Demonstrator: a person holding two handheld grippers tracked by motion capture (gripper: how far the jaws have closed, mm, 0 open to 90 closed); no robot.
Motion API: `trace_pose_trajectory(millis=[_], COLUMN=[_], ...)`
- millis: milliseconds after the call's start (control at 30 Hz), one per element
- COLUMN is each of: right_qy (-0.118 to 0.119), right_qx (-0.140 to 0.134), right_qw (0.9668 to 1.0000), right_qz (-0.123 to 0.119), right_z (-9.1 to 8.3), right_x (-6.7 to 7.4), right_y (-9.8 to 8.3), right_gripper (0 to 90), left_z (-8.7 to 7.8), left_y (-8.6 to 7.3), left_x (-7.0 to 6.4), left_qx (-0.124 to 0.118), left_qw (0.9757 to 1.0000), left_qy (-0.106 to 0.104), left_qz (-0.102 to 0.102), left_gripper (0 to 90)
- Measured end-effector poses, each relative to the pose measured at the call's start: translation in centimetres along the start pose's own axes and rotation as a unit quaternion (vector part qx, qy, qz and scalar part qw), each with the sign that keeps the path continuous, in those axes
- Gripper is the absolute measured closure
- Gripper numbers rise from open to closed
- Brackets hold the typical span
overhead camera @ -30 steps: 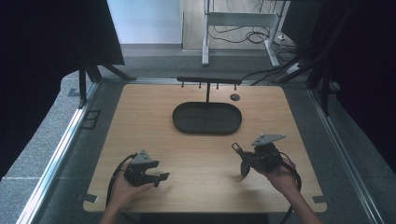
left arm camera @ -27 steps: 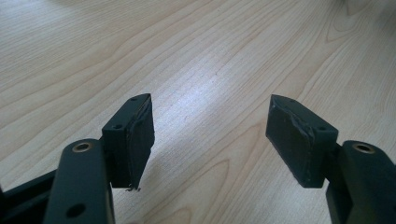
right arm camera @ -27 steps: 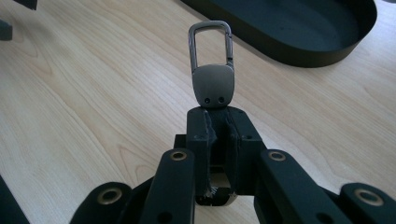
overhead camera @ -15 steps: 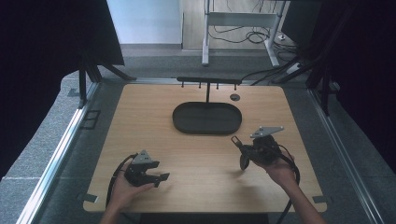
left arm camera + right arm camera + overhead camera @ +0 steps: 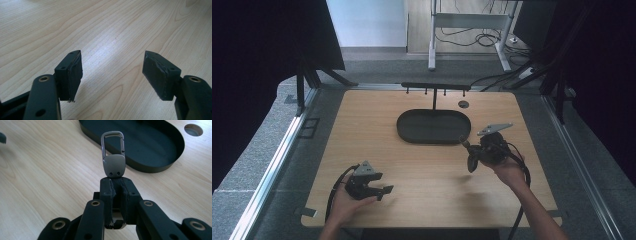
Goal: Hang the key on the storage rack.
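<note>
We hold the right gripper (image 5: 115, 185) with its jaws clamped together on a small metal key clip (image 5: 113, 157). The clip has a flat, rounded-square body in brushed grey with two tiny holes near its lower edge, and a slim polished loop shaped like a carabiner rising from it. Its base sits squeezed between the dark rubbery pads (image 5: 110, 192), whose edges look worn and ragged. In the high view the right gripper (image 5: 470, 155) hangs over the pale, grained wooden table (image 5: 362, 130), just beside the near right edge of the black oval tray (image 5: 412, 131), a shallow matt dish with a low wall. Behind the tray stands a thin black rack (image 5: 435, 86) with small hooks. Our left gripper (image 5: 112, 72) rests low over bare wood, jaws apart, nothing between them.
</note>
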State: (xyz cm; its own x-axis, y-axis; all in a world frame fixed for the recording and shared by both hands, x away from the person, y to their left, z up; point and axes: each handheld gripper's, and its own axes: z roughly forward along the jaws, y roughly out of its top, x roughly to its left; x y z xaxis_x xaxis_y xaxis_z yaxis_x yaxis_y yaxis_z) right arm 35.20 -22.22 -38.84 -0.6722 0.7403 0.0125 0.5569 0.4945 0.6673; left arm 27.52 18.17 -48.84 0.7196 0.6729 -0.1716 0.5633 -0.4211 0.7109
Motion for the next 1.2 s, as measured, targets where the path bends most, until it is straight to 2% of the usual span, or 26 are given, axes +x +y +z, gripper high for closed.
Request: trace_pose_trajectory(millis=[1200], right_qy=[-0.019], right_qx=[-0.023], right_qw=[0.9991], right_qz=[0.029], right_z=[0.6], right_x=[-2.8], right_y=[4.1], right_gripper=[81.3], left_z=[-0.1], left_y=[0.0], left_x=[0.1], left_qx=[-0.001], left_qw=[1.0000], left_qy=[-0.002], left_qz=[-0.001], left_gripper=[33.1])
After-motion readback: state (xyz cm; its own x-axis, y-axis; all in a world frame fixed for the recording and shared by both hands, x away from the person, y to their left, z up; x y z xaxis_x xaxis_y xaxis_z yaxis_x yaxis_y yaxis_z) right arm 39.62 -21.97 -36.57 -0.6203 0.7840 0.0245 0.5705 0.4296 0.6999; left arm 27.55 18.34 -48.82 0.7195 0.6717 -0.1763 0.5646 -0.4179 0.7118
